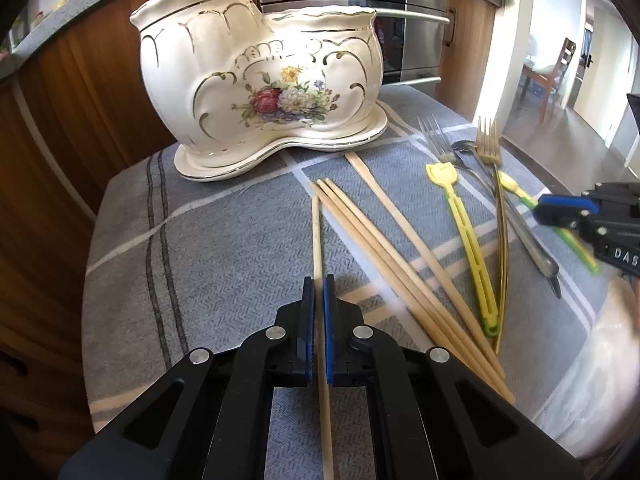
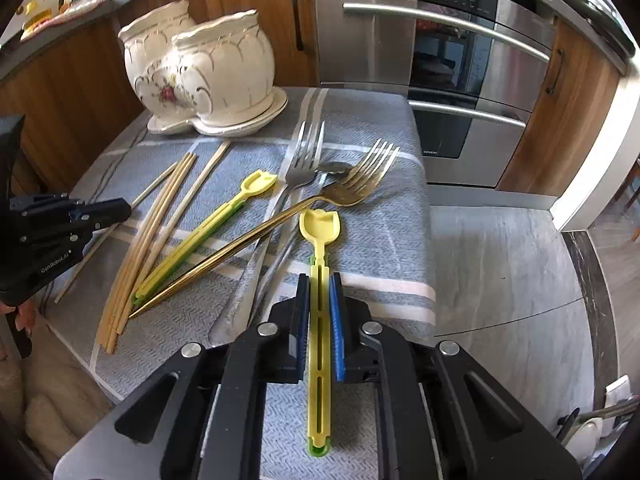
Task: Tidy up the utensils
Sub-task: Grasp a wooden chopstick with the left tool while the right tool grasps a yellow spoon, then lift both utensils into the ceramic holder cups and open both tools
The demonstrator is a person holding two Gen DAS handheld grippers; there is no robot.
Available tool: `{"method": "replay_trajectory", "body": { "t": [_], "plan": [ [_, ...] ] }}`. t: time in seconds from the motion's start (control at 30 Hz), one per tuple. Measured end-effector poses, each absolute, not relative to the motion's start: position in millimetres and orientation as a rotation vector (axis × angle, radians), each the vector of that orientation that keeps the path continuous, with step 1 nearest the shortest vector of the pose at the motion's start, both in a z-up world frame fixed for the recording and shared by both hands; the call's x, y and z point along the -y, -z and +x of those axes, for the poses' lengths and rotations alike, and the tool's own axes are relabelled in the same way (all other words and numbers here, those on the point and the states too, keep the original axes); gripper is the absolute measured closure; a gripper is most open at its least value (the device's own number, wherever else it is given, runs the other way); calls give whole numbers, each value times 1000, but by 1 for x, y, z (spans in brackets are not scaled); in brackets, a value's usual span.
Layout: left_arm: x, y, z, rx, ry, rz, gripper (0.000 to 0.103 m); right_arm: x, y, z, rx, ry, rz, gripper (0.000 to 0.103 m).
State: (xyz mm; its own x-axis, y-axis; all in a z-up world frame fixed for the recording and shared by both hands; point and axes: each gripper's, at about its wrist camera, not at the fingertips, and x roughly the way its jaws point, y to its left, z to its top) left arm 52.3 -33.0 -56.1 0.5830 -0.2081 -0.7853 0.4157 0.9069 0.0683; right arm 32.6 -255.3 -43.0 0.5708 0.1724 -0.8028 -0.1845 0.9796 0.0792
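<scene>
My left gripper (image 1: 319,284) is shut on a single wooden chopstick (image 1: 316,232) that lies on the grey checked cloth (image 1: 220,260). Several more chopsticks (image 1: 380,252) lie fanned just to its right. My right gripper (image 2: 319,280) is shut on the handle of a yellow plastic scoop (image 2: 320,226) with green trim; its head points away from me. A second yellow scoop (image 2: 208,228), a gold fork (image 2: 280,220), a silver fork (image 2: 304,160) and a spoon (image 2: 332,168) lie crossed on the cloth. The white floral ceramic holder (image 1: 260,80) stands at the far edge, with nothing showing above its rim.
Behind the cloth-covered surface are wooden cabinets and a steel oven (image 2: 452,80). The cloth's right edge drops to a grey tiled floor (image 2: 500,280). The left gripper (image 2: 120,210) shows at the left of the right wrist view, and the right gripper (image 1: 560,206) at the right of the left wrist view.
</scene>
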Motion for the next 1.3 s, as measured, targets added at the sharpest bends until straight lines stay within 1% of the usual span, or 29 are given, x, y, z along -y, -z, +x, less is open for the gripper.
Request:
{"method": "replay_trajectory", "body": {
  "t": [0.23,0.43,0.6,0.83,0.97,1.07,1.17,1.3],
  "plan": [
    [19,34,45,-803,351,248,98,271,27,21,-879,-211,44,93],
    [5,-10,33,-592,401,175,98,271,-11,17,-674,-290,138,93],
    [-10,-51,41,-417,400,104,98,250,-47,44,-503,-356,220,93],
    [-24,-95,89,-301,387,-9,98,220,-79,102,-345,-408,291,93],
    [-22,-117,119,-210,404,-51,98,208,-81,136,-316,-442,323,93],
    [-17,-123,144,-183,391,-61,98,204,-76,162,-319,-446,372,93],
    [-10,-123,168,-161,375,-70,98,200,-65,179,-327,-438,401,93],
    [0,-117,193,-158,349,-59,98,190,-51,189,-325,-401,366,93]
  ]
}}
